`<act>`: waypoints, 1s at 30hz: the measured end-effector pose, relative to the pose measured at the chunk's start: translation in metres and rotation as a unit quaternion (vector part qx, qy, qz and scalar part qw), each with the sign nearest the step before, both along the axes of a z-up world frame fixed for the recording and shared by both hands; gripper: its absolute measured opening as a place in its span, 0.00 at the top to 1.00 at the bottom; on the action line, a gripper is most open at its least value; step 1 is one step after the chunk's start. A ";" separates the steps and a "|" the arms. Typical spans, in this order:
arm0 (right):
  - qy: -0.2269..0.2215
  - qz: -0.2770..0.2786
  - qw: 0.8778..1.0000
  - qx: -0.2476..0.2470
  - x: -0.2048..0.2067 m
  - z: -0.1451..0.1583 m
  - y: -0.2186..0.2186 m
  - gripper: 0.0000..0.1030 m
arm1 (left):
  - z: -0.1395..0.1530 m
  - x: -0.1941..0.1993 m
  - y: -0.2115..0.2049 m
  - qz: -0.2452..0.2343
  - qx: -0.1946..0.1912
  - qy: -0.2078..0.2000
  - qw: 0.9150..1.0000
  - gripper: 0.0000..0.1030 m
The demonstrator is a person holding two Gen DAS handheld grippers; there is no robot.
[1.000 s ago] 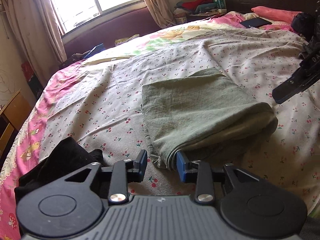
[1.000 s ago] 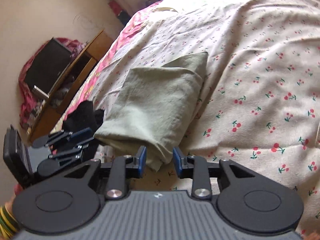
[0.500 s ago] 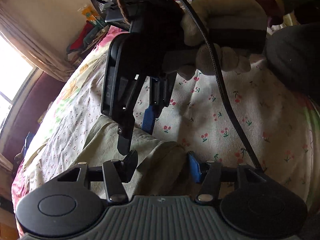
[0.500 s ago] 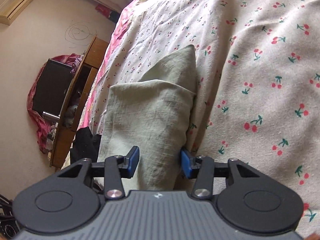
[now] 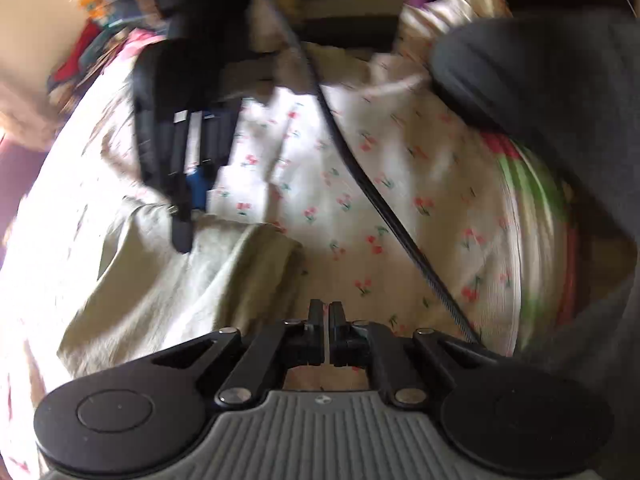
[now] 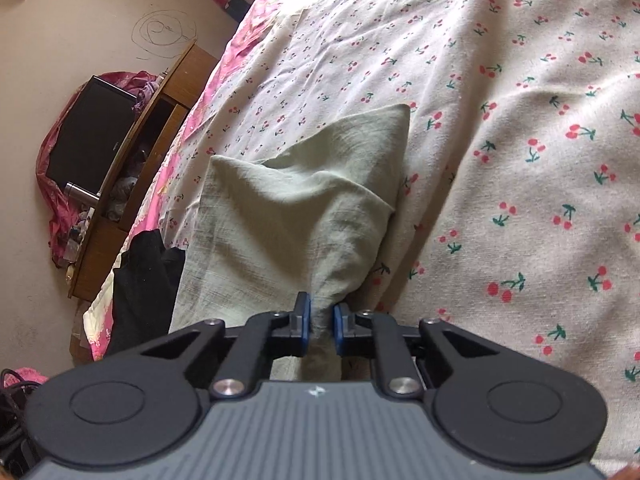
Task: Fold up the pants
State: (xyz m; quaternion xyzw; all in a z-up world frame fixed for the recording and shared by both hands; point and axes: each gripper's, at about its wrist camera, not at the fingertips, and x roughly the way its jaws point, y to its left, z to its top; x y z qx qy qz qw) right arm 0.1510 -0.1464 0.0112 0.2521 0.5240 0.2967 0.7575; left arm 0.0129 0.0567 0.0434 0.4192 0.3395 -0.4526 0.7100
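The folded pants (image 6: 280,216) lay on the cherry-print bedsheet (image 6: 500,120). The right gripper (image 6: 321,318), jaws just closing, pinched their near edge, presumably to lift it. The left gripper (image 5: 329,316) had closed on nothing beside them.

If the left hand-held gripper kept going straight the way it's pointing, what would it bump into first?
Probably the cherry-print bedsheet. The left hand-held gripper is shut with nothing between its pads, aimed down at bare sheet just right of the folded green pants. The picture is blurred, so the pants' edge might be brushed.
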 end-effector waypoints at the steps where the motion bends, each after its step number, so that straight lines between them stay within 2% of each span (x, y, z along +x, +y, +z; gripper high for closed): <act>1: 0.004 -0.005 1.000 0.011 -0.006 0.002 -0.005 0.79 | 0.010 0.006 0.006 0.034 -0.034 0.019 0.999 0.74; 4: 0.003 -0.013 0.999 0.035 -0.032 0.008 -0.018 0.66 | 0.032 0.031 0.017 0.074 -0.086 0.024 0.993 0.62; 6: 0.018 -0.005 0.998 0.054 -0.047 0.004 -0.019 0.66 | 0.045 0.051 0.023 0.097 -0.117 0.023 0.988 0.60; 9: 0.018 -0.008 0.998 0.057 -0.058 -0.009 -0.012 0.66 | 0.054 0.089 0.024 0.138 -0.164 0.038 0.976 0.46; 12: 0.023 -0.032 0.997 0.063 -0.052 -0.026 -0.005 0.68 | 0.035 0.125 0.004 0.164 -0.156 0.029 0.974 0.45; 13: 0.019 -0.032 0.997 0.060 -0.052 -0.026 -0.004 0.71 | 0.023 0.135 -0.004 0.171 -0.143 0.026 0.974 0.45; 16: -0.001 -0.026 0.999 0.046 -0.061 -0.021 0.000 0.71 | -0.017 0.158 -0.033 0.186 -0.091 -0.004 0.978 0.46; 17: 0.005 -0.028 0.998 0.051 -0.064 -0.023 -0.001 0.71 | -0.030 0.158 -0.037 0.193 -0.069 -0.027 0.978 0.46; 19: 0.017 -0.029 0.998 0.055 -0.078 -0.028 0.001 0.71 | -0.043 0.162 -0.039 0.208 -0.051 -0.056 0.975 0.47; 20: 0.016 -0.016 0.999 0.040 -0.087 -0.029 0.007 0.77 | -0.044 0.165 -0.037 0.219 -0.056 -0.053 0.973 0.47; 21: 0.041 0.022 0.998 0.042 -0.096 -0.034 0.016 0.87 | -0.042 0.170 -0.033 0.228 -0.065 -0.043 0.970 0.47; 22: 0.070 0.041 0.995 0.056 -0.105 -0.041 0.023 0.92 | -0.036 0.172 -0.027 0.236 -0.075 -0.036 0.968 0.47; 23: 0.095 0.060 0.992 0.053 -0.117 -0.047 0.033 0.92 | -0.030 0.173 -0.024 0.238 -0.085 -0.033 0.967 0.47; 24: 0.088 0.073 0.993 0.027 -0.125 -0.047 0.039 0.92 | -0.024 0.173 -0.021 0.237 -0.094 -0.031 0.966 0.47; 25: 0.060 0.084 0.995 -0.004 -0.129 -0.040 0.042 0.90 | -0.014 0.173 -0.019 0.234 -0.108 -0.026 0.966 0.46; 26: 0.034 0.083 0.996 -0.011 -0.129 -0.032 0.039 0.86 | -0.006 0.174 -0.017 0.229 -0.119 -0.019 0.966 0.45; 28: 0.015 0.053 0.998 0.023 -0.121 -0.017 0.018 0.86 | 0.007 0.178 -0.015 0.217 -0.137 -0.002 0.967 0.40; 30: 0.005 0.005 0.999 0.045 -0.112 -0.009 -0.005 0.84 | 0.008 0.187 -0.025 0.199 -0.130 0.007 0.971 0.34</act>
